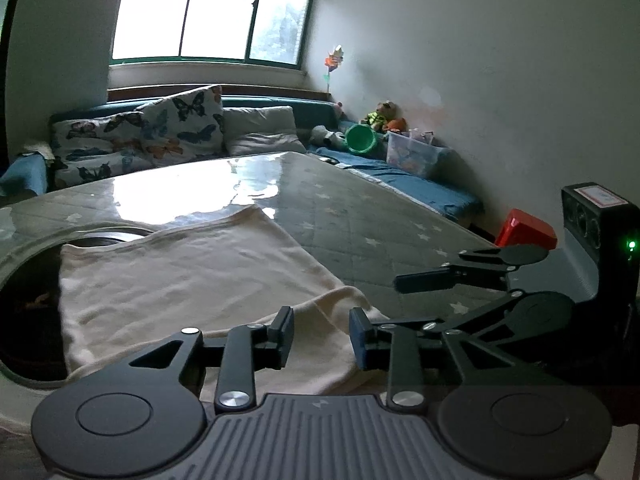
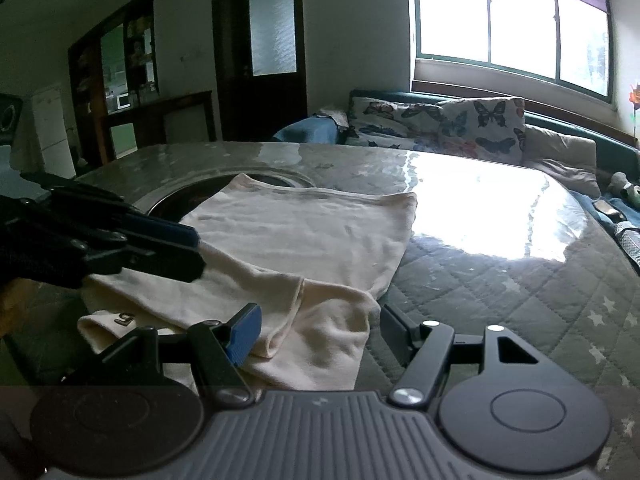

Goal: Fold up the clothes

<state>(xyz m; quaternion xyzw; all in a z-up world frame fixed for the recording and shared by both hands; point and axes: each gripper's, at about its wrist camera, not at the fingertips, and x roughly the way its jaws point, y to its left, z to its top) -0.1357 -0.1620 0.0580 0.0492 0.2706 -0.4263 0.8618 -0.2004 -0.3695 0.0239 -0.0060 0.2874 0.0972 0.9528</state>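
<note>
Left wrist view: both tongs (image 1: pixel 321 338) (image 2: pixel 318 330) agape, empty, over cream garment (image 1: pixel 192 276), near edge hidden.

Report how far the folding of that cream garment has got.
Done: the cream garment lies mostly flat on the quilted table, with its near sleeve turned in over the body, so one fold looks made. In hand: nothing; the left claw and right claw both hang open over the near edge. Left: the remaining folds; it is not yet a compact stack.
</note>
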